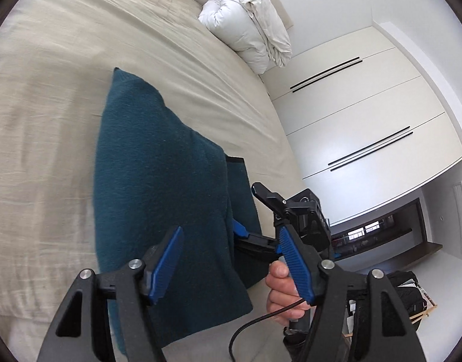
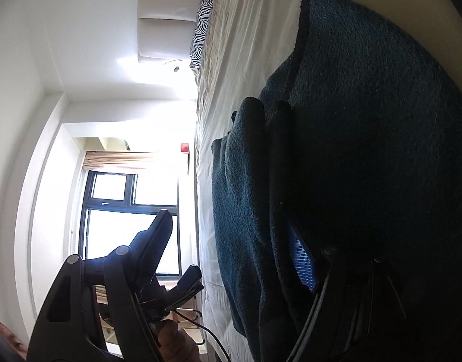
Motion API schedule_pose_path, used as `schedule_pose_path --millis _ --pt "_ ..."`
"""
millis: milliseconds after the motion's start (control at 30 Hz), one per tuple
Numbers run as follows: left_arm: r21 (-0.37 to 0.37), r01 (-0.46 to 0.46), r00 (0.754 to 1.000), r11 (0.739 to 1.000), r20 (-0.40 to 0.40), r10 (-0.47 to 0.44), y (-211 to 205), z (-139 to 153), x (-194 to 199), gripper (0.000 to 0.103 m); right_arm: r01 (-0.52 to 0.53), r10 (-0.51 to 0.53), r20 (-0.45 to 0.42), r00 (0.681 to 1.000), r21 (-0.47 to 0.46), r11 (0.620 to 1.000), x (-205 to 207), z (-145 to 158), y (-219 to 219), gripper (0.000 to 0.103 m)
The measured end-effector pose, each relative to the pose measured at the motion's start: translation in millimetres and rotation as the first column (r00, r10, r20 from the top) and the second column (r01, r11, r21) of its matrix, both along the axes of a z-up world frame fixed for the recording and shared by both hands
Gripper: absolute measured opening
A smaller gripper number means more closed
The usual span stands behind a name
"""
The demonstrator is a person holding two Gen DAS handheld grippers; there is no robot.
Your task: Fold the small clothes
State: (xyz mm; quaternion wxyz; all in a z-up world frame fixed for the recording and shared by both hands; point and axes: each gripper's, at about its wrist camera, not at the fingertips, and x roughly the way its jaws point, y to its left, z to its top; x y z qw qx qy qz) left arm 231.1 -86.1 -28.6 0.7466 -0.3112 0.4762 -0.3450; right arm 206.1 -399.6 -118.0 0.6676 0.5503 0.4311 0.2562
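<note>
Left wrist view: left hand-held gripper [image 1: 231,267] released, right hand-held gripper [image 1: 249,211] (jaws spread) at teal garment [image 1: 158,181]; mid-fold, regrasp likely next.

Left tongs [image 1: 231,262] fill the lower frame, blue-padded fingers [image 1: 166,262] spread wide apart. Right tongs [image 1: 249,211] sit at lower right, also spread, gripped by a bare hand [image 1: 280,292].

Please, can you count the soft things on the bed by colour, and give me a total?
Teal: 1, the garment
White: 1, the rolled duvet
Zebra print: 1, the pillow
Total: 3
</note>
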Motion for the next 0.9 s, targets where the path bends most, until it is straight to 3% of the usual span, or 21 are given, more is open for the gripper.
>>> schedule_pose_path --millis 200,267,333,400,433,633,900 --pt "-0.026 -0.035 0.995 0.999 -0.095 0.032 25 -33 -14 0.068 -0.127 0.116 -0.055 0.992 -0.268 0.955 10 21 30 0.07" --pt "-0.032 -0.028 0.995 0.999 -0.095 0.025 25 -36 -21 0.068 -0.148 0.132 -0.07 0.989 -0.33 0.932 14 26 37 0.062" --pt "-0.028 -0.021 0.996 0.999 -0.09 0.019 24 -36 -26 0.068 -0.168 0.141 -0.097 0.985 -0.391 0.905 20 26 41 0.036" --pt "-0.029 -0.016 0.996 0.999 -0.086 0.014 25 -37 -28 0.068 -0.178 0.137 -0.122 0.983 -0.447 0.877 25 24 40 0.018" --pt "-0.03 -0.015 0.996 0.999 -0.084 0.013 25 -37 -29 0.068 -0.175 0.132 -0.124 0.984 -0.467 0.867 22 23 34 0.014" --pt "-0.011 -0.022 0.997 1.0 -0.078 0.021 27 -38 -30 0.068 -0.182 0.169 -0.077 0.983 -0.584 0.791 19 56 21 0.012" --pt "0.008 -0.017 0.997 1.0 -0.077 0.017 19 -42 -22 0.068 -0.138 0.139 -0.048 0.989 -0.623 0.77 18 87 -49 0.012"
